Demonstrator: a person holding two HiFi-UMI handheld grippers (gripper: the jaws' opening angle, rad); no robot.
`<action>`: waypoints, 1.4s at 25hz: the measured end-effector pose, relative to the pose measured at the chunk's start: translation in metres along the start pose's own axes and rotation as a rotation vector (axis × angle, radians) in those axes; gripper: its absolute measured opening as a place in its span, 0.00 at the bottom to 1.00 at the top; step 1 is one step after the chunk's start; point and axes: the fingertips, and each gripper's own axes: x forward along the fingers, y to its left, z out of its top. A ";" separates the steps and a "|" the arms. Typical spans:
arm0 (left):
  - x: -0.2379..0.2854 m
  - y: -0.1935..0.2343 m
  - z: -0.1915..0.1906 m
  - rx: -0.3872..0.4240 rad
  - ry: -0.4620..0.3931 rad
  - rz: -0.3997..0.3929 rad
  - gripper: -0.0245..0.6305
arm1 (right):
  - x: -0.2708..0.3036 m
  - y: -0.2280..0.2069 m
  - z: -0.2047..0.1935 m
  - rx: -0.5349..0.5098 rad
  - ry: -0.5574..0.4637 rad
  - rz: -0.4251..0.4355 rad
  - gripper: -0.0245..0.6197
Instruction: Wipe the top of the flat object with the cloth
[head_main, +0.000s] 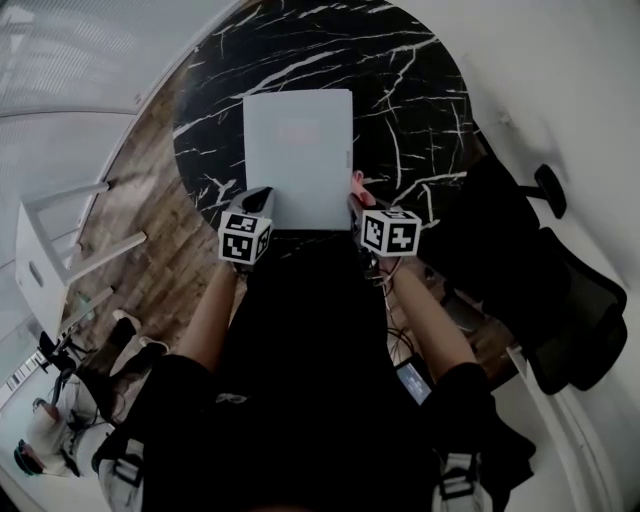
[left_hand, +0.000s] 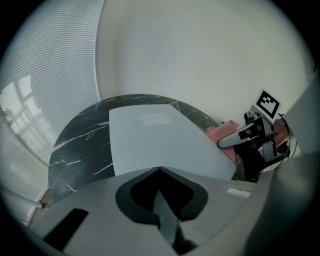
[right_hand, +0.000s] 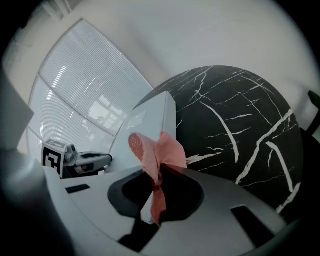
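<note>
A pale grey flat object (head_main: 298, 155) lies on the round black marble table (head_main: 410, 90). My left gripper (head_main: 257, 203) is shut, its tips at the object's near left corner; whether it touches the object is hidden. From the left gripper view the flat object (left_hand: 155, 140) stretches away from the left gripper (left_hand: 161, 200). My right gripper (head_main: 358, 203) is at the object's near right corner, shut on a pink cloth (head_main: 358, 182). In the right gripper view the cloth (right_hand: 157, 152) bunches up out of the right gripper (right_hand: 155, 192), beside the flat object's edge (right_hand: 152, 117).
A black office chair (head_main: 545, 290) stands right of the table. A white frame chair (head_main: 60, 250) sits on the wooden floor (head_main: 150, 250) at the left. Window blinds (right_hand: 85, 85) lie behind the table. The table's near rim is close to my body.
</note>
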 end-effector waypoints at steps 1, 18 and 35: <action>0.000 0.000 0.000 -0.002 -0.001 -0.002 0.04 | 0.001 0.000 0.001 -0.003 0.005 0.001 0.07; 0.000 -0.001 0.002 -0.015 0.022 -0.060 0.04 | 0.006 -0.001 0.032 0.002 -0.009 -0.002 0.06; 0.001 0.003 0.017 -0.018 -0.002 -0.088 0.04 | 0.020 -0.001 0.068 0.010 -0.002 -0.018 0.06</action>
